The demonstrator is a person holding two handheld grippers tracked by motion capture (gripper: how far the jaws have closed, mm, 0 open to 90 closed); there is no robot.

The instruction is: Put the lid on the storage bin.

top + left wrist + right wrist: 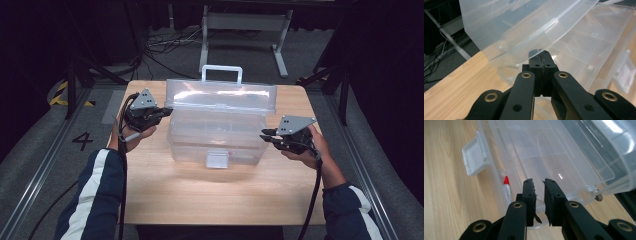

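Observation:
A clear plastic toolbox [220, 137] stands mid-table with its lid [220, 97] raised and its handle [221, 73] pointing up at the back. My left gripper [167, 111] is at the lid's left end. In the left gripper view its jaws [541, 53] are pressed together on the lid's thin edge [524, 25]. My right gripper [265, 135] is at the box's right end. Its jaws [539, 182] stand a narrow gap apart astride the end wall's rim, with the pads [550, 195] off the plastic. A small red-capped tube [506, 185] lies inside the box [544, 152].
The front latch [217, 159] hangs open toward me, also seen in the right gripper view [474, 155]. Bare wooden tabletop [200, 195] lies in front of the box. Beyond the table are a white metal stand [245, 22] and loose cables [165, 47] on the floor.

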